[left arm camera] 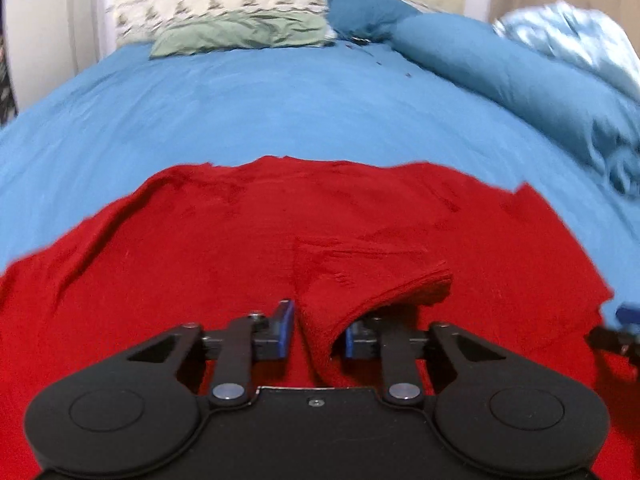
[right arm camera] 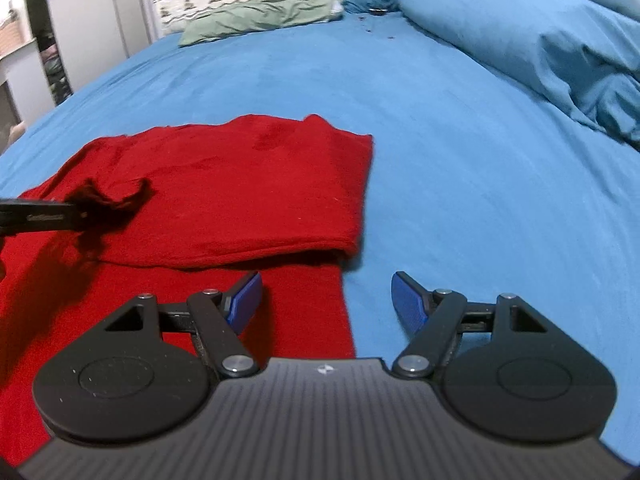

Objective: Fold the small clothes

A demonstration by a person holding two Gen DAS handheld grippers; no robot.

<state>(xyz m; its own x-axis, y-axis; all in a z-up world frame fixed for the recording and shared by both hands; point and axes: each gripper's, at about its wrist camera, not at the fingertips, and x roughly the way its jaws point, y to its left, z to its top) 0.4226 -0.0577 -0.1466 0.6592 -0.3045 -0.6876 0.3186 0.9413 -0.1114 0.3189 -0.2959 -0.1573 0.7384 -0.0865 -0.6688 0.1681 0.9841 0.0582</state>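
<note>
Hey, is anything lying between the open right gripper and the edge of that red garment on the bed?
Nothing visible. The right gripper hangs open over the red garment's right edge, one finger above the cloth, the other above bare blue bedsheet. The left gripper is off to the side, pinching a fold of the garment.

red garment (left arm camera: 240, 240): cut off at left edge | light bundle (left arm camera: 580, 36): blurred (motion smear)

Garment (left arm camera: 248, 240) lies on the bed (left arm camera: 280, 104) (pillows (left arm camera: 224, 4) behind).
</note>
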